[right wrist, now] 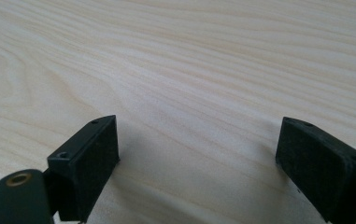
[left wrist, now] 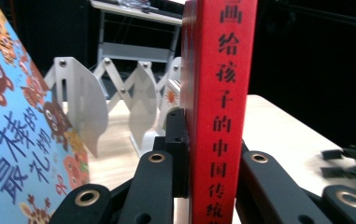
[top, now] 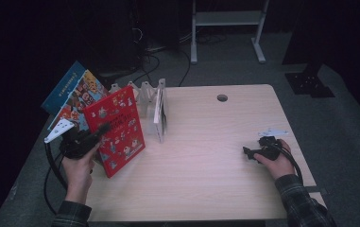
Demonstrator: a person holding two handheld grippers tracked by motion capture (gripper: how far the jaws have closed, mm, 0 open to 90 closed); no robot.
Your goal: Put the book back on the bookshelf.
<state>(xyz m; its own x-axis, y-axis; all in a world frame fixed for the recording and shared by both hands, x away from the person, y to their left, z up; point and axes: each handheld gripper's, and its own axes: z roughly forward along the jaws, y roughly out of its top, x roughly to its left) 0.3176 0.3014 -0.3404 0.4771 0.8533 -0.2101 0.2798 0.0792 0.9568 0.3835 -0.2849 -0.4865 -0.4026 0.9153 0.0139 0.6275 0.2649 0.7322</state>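
The worktop (top: 206, 156) is the biggest thing here. It is light wood with a small round hole (top: 222, 98) near its far edge.

At its left side is a red book (top: 115, 130) with little pictures on the cover. It stands up on its lower edge at the left front part of the worktop and leans a bit. In the left gripper view its red spine (left wrist: 220, 107) with dark letters stands straight up.

Behind the red book, further left, a blue book (top: 76, 94) with cartoon animals leans the same way. In the left gripper view its blue cover (left wrist: 21, 140) is at the left.

Just to the right of the books stands a white folding rack (top: 142, 94) with thin upright plates. One slim book (top: 160, 116) stands in it at the near end.

The left tool (top: 103, 130) is in the person's left hand (top: 78, 170). Its two black jaws are pinching the red book by the spine, one on each side.

The right tool (top: 248, 152) lies low on the right side of the worktop, well apart from the books, in the right hand (top: 279, 163). In the right gripper view its jaws are spread wide over bare wood, with nothing between them.
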